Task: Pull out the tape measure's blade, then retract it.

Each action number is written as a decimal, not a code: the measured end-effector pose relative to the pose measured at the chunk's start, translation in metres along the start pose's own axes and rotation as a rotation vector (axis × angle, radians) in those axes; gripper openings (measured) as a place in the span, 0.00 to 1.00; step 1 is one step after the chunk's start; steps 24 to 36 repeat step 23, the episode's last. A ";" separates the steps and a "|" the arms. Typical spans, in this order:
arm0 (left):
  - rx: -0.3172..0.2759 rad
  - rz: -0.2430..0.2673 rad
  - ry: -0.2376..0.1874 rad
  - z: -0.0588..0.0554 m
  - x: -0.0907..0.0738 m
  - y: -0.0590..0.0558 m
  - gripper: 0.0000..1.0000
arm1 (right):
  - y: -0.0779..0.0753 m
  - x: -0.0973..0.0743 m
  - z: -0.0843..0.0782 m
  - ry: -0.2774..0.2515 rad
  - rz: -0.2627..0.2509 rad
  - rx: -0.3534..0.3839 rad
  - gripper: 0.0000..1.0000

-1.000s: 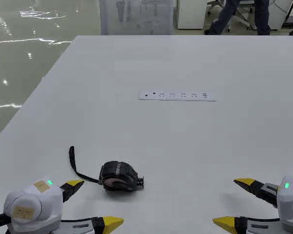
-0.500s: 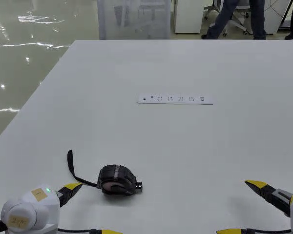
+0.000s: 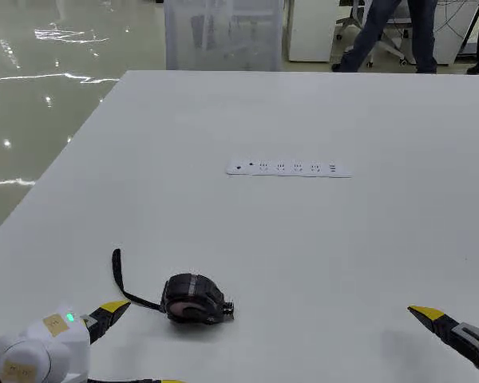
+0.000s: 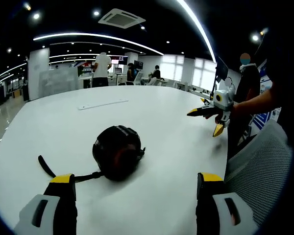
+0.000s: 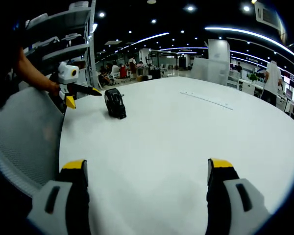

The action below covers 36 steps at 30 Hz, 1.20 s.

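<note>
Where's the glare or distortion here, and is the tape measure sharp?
Head view: bright streaks glare off the glossy floor, the black round tape measure looks sharp on the matte white table. Left and right gripper views: fisheye curves the table edge.

Bright, even ceiling light.
Sharp; glare on floor, faint shadows on table, fisheye warp at edges.

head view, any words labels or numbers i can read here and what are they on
None reads clearly.
Tan sticker on the left claw: blank or too small to tell.
Round sticker on the same claw: faint marks, too blurred to read.
Power strip: tiny marks, unreadable.
Tape measure: no legible label.
</note>
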<state>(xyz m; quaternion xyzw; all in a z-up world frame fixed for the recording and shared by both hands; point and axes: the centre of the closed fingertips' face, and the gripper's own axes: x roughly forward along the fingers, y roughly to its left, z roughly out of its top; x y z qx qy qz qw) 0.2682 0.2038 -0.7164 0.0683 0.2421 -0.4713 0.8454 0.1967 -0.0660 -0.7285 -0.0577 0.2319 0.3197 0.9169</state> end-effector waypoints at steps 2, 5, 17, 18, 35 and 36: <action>0.005 -0.001 0.004 -0.001 0.000 0.001 1.00 | 0.001 0.000 -0.001 0.002 0.003 0.001 0.98; 0.006 -0.003 0.008 -0.001 0.000 0.000 1.00 | 0.001 0.000 -0.002 0.005 0.002 -0.002 0.98; 0.021 -0.006 0.011 -0.003 0.001 0.002 1.00 | 0.001 -0.001 -0.001 0.004 0.001 -0.004 0.98; 0.022 -0.007 0.012 -0.004 0.001 0.002 1.00 | 0.001 -0.001 -0.001 0.005 0.001 -0.005 0.98; 0.023 -0.004 0.014 -0.005 0.001 0.003 1.00 | 0.002 -0.001 -0.002 0.006 0.003 -0.006 0.98; 0.023 -0.004 0.014 -0.005 0.001 0.003 1.00 | 0.002 -0.001 -0.002 0.006 0.003 -0.006 0.98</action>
